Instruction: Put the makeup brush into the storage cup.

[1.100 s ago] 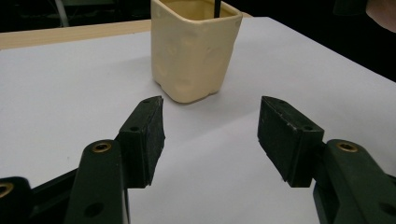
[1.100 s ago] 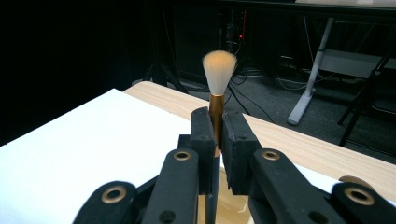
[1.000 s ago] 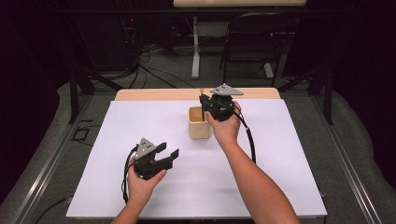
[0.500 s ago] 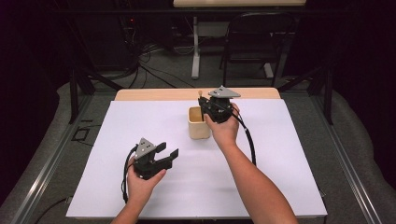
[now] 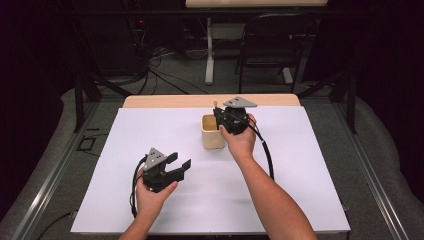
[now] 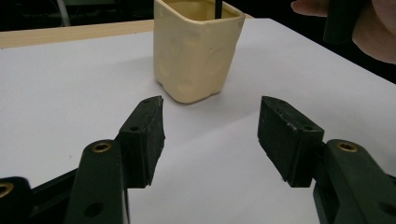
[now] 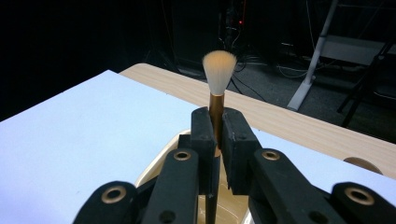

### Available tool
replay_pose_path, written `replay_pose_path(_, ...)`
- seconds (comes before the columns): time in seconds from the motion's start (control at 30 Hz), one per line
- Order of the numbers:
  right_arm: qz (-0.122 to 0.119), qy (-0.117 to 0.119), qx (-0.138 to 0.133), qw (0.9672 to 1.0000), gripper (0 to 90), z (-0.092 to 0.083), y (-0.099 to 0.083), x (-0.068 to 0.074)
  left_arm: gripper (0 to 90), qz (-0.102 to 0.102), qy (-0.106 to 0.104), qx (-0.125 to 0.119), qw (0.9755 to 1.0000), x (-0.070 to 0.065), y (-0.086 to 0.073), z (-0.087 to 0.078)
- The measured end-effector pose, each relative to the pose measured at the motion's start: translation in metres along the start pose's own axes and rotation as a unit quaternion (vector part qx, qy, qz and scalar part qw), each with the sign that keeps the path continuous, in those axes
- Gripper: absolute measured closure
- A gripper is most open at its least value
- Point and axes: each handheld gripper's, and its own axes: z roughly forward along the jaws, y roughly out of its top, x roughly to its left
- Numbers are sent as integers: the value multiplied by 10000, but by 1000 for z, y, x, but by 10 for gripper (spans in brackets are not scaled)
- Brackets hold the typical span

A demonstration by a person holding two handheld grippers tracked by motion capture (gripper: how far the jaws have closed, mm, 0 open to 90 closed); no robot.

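A cream square cup (image 5: pixel 212 132) (image 6: pixel 196 52) stands on the white table sheet (image 5: pixel 165 135). My right gripper (image 5: pixel 220 116) (image 7: pixel 215 135) hangs over the cup's right rim, shut on a makeup brush (image 7: pixel 217 91) with a copper ferrule and pale bristles pointing up; its black handle reaches down into the cup (image 7: pixel 163 170). The brush handle (image 6: pixel 218 6) shows inside the cup in the left gripper view. My left gripper (image 5: pixel 180 164) (image 6: pixel 210 137) rests low at the front left, open and empty, pointed at the cup.
A bare wooden strip (image 5: pixel 170 101) runs along the table's far edge. A chair (image 5: pixel 272 45) and a desk leg (image 5: pixel 210 55) stand on the floor behind, with cables. White sheet stretches wide on both sides of the cup.
The right gripper with the brush has shifted slightly left over the cup. The left gripper has stayed put.
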Motion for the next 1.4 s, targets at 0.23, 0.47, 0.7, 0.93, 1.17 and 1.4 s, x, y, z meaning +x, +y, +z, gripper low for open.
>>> replay_pose_path(0.23,3,29,43,10000,839,2,-3,2,411,-20,-1,-12,10000,0,0,0)
replay_pose_path(0.47,-35,29,100,9999,839,4,-5,3,411,-31,1,-19,10000,1,0,-1)
replay_pose_path(0.7,-30,16,182,9998,839,5,-6,4,411,-32,-3,-25,10000,1,0,-1)
replay_pose_path(0.93,-36,18,151,9999,839,6,-9,4,411,-36,16,-32,10000,1,0,-1)
replay_pose_path(1.17,7,-16,209,9998,839,6,-15,-1,411,-41,19,-20,10000,1,0,0)
replay_pose_path(1.4,47,-27,255,9997,839,7,-18,-2,411,-16,3,-13,10000,1,-1,0)
